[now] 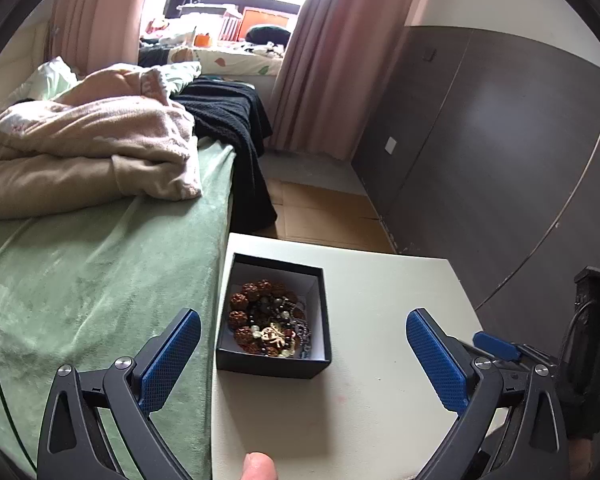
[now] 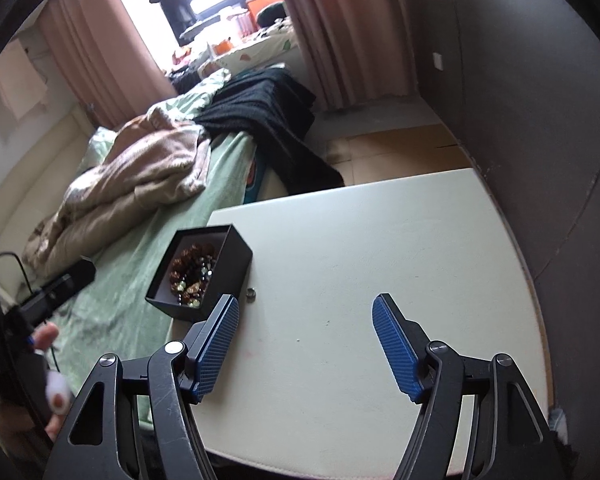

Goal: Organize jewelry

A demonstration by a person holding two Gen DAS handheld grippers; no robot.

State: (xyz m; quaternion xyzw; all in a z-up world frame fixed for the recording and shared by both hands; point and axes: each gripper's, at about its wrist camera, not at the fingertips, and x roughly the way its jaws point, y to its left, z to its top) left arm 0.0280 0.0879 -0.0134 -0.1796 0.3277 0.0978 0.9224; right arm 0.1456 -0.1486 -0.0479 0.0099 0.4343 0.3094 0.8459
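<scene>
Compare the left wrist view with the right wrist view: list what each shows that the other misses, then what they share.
Only the left wrist view: the box's full contents from above, brown seed beads with a pale charm on top, and the right tongs at its edge.

Only the right wrist view: a small ring lying loose on the white table, beside the box's wall. The left view cannot see it.

Both: the black box near the table's bed-side edge, the green bedspread, and open, empty tongs, the left tongs included.
</scene>
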